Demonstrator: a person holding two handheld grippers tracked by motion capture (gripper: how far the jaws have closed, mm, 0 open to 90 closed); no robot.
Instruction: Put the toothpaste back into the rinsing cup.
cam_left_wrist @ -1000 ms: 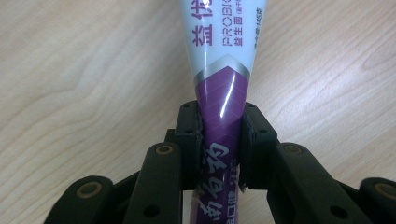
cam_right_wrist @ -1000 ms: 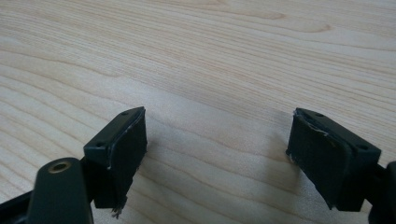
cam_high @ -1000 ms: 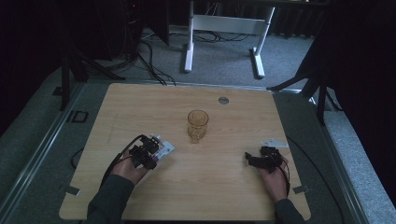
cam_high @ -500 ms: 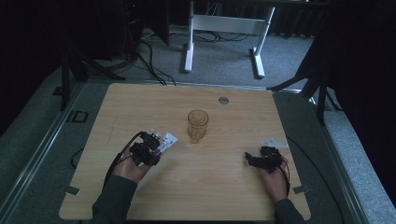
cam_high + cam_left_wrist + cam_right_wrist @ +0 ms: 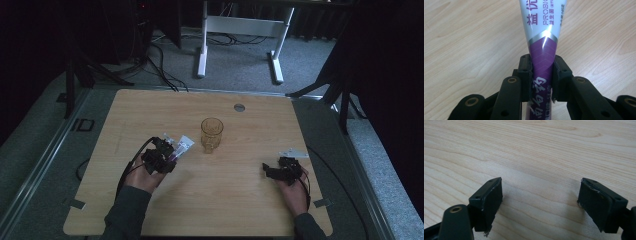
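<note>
Left gripper (image 5: 541, 75) clamps the toothpaste tube (image 5: 543, 53) (purple end); right gripper (image 5: 540, 205) gapes.

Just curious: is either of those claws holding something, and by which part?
The left gripper clamps a toothpaste tube by its purple part; the right gripper holds nothing.

Left forearm enters from bottom edge in high view, dark sleeve, angled up toward counter middle. Left hand (image 5: 142, 179) wraps claw body from behind. Left claw (image 5: 167, 155) points away from person, slightly rightward; cable loops back along wrist. Left gripper view: left claw (image 5: 541, 75) clamped, both pads pressing on what sits between them. Right forearm enters at bottom right, near vertical in frame. Right hand (image 5: 294, 192) rests low on counter. Right claw (image 5: 266, 171) points leftward. Right gripper view: right claw (image 5: 540, 202) jaws spread wide, nothing between pads, close above counter.
</note>
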